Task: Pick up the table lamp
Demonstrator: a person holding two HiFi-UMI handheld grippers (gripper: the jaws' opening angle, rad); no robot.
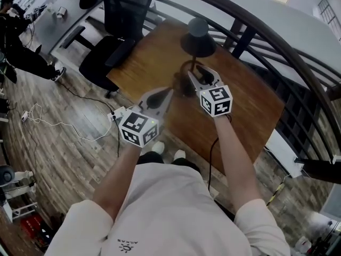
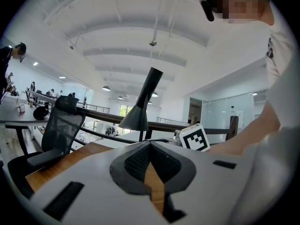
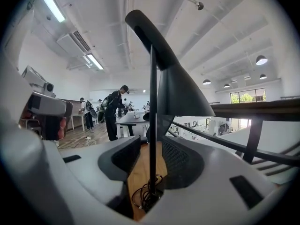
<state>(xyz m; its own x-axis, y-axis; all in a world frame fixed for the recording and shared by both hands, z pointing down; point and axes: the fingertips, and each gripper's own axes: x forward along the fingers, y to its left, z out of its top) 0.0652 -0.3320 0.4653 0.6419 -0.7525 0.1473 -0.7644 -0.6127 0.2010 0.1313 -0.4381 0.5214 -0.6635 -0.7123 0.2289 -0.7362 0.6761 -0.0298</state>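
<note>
**RIGHT GRIPPER ASTRIDE LAMP STEM, GRIP NOT YET MADE**

Nearest the head view: operator's white shirt, both forearms reaching fwd over the work.

1. Wooden table: set beside a dark curved railing. Black office chair at its far-left edge.
2. Table lamp: upright on the table, dark cone shade on a thin black stem, near the far edge.
3. Right gripper: jaws wide apart, stem standing between them. Gap shows on the left side; stem sits closer to the right pad, contact not confirmed. Not holding.
4. Left gripper: jaws brought together at the tips, nothing between. Parked short of the lamp, to its left.
5. Cord: loose coil at the foot of the stem, low between the right jaws.

Assessment: I read this as end of approach, pre-grasp. Next move, in my judgement: close the right jaws square on the stem, then lift straight up. Risks: thin stem may pivot under the shade's wt; cord may drag or snag.
</note>
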